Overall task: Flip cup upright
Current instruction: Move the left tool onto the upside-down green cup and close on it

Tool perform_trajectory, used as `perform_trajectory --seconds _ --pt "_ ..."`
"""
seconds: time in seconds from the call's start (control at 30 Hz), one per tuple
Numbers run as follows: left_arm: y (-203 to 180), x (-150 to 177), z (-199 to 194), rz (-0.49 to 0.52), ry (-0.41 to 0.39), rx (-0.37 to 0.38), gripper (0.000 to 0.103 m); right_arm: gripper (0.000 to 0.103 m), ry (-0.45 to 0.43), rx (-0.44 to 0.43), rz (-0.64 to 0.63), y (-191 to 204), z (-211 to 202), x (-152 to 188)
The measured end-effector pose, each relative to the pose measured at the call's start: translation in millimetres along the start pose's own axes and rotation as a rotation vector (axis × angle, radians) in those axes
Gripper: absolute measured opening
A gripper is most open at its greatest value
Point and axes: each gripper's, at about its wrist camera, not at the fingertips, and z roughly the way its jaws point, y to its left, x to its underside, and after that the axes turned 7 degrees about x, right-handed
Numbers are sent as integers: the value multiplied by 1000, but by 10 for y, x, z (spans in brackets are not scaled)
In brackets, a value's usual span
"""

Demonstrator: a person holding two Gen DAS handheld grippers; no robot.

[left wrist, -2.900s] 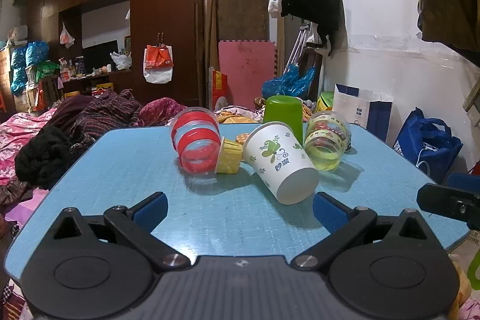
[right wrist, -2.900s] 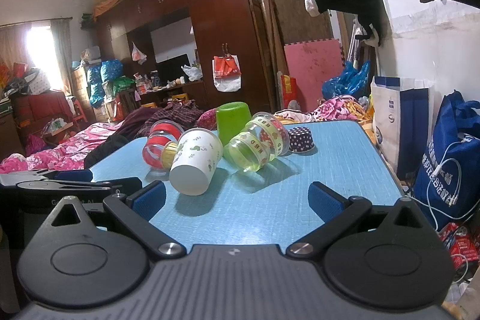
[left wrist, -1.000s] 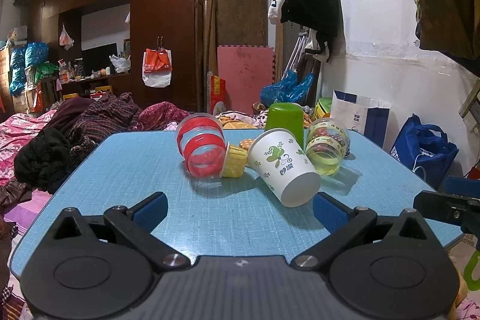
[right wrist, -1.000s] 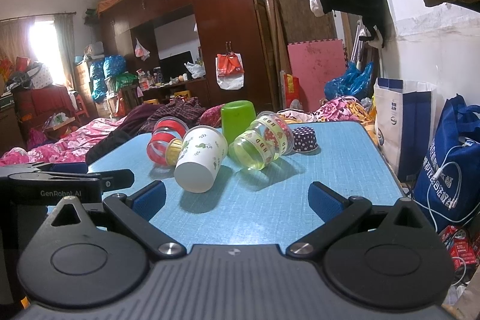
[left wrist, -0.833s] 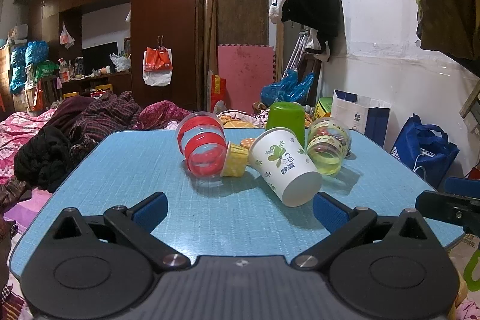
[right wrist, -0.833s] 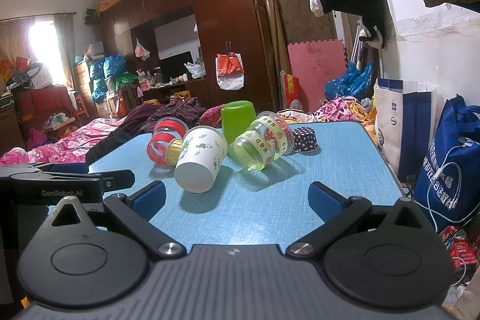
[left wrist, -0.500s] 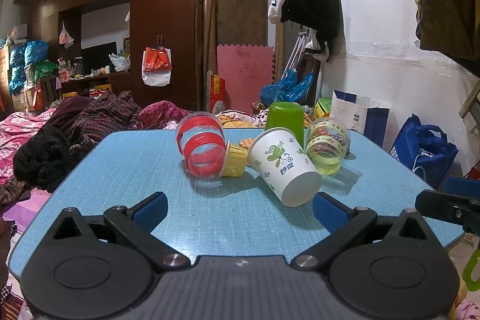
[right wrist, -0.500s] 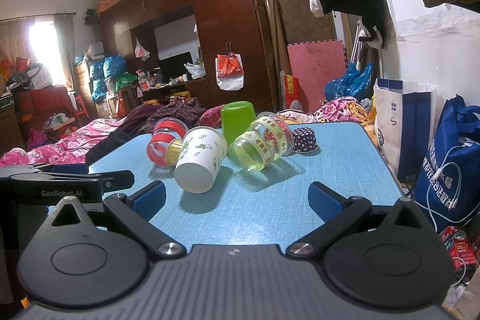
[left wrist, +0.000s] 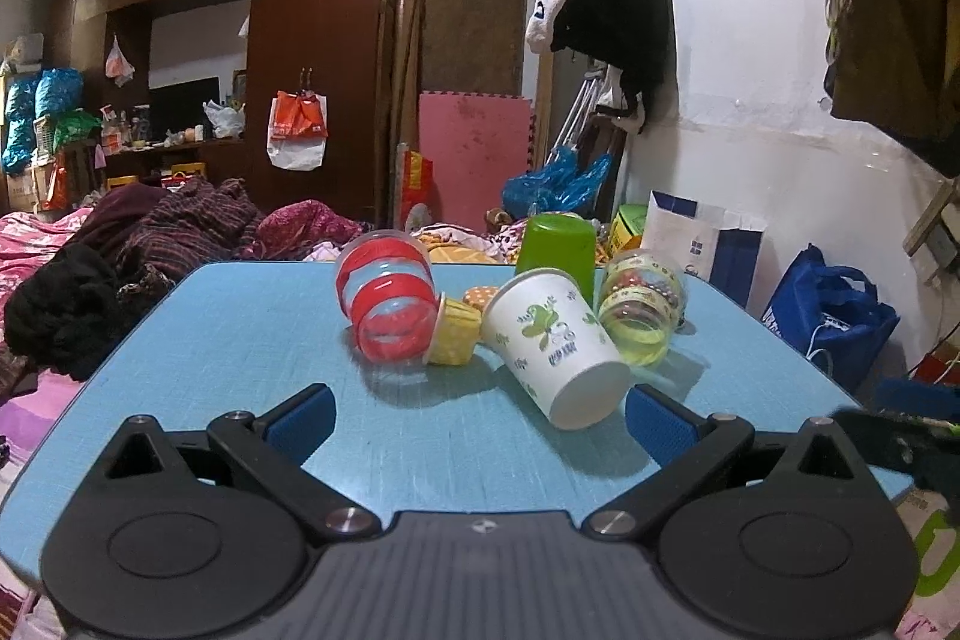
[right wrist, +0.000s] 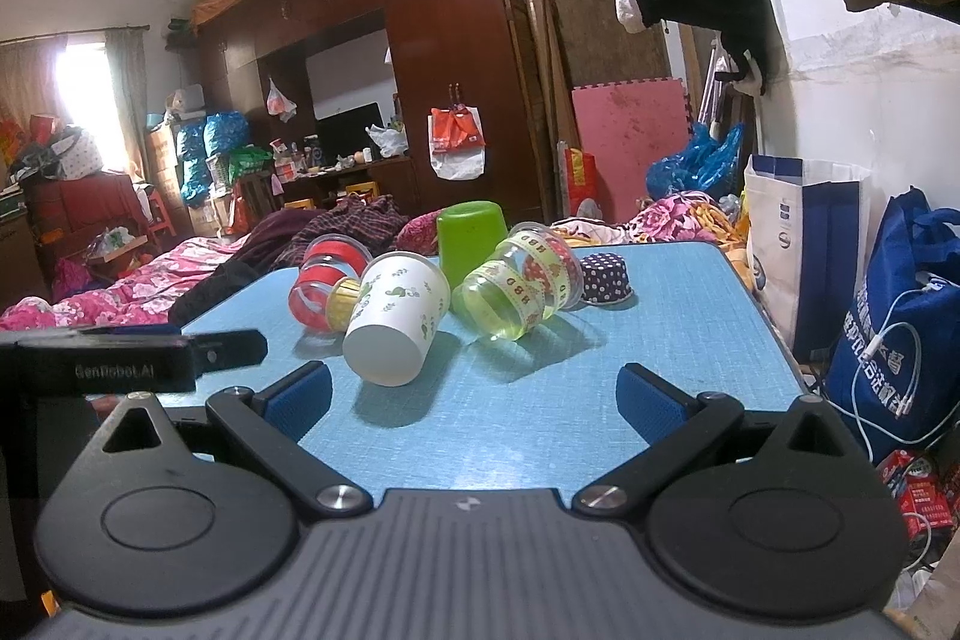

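Ahead of me on the blue desk (left wrist: 240, 340) a cluster of cups lies tumbled. The white paper cup (left wrist: 555, 343) with green prints lies on its side, closed base toward me. Just left of it a small yellow pleated cup (left wrist: 456, 331) lies on its side, touching a clear cup with red bands (left wrist: 387, 301), also tipped over. To the right a clear cup with yellow patterned bands (left wrist: 642, 310) lies on its side. Behind them a green cup (left wrist: 558, 241) stands upside down, and a dark polka-dot cup (right wrist: 606, 277) sits mouth-down.
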Motion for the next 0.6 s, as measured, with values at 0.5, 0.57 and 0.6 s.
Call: perform_trajectory --seconds 0.5,0.57,0.6 --pt "-296 -1056 1374 116 104 -30 102 102 11 18 30 -111 62 -27" --pt "-304 -1103 1516 98 137 4 99 102 11 22 35 -127 74 -34" --pt "-313 -1126 1588 85 149 25 98 102 10 22 38 -129 81 -39"
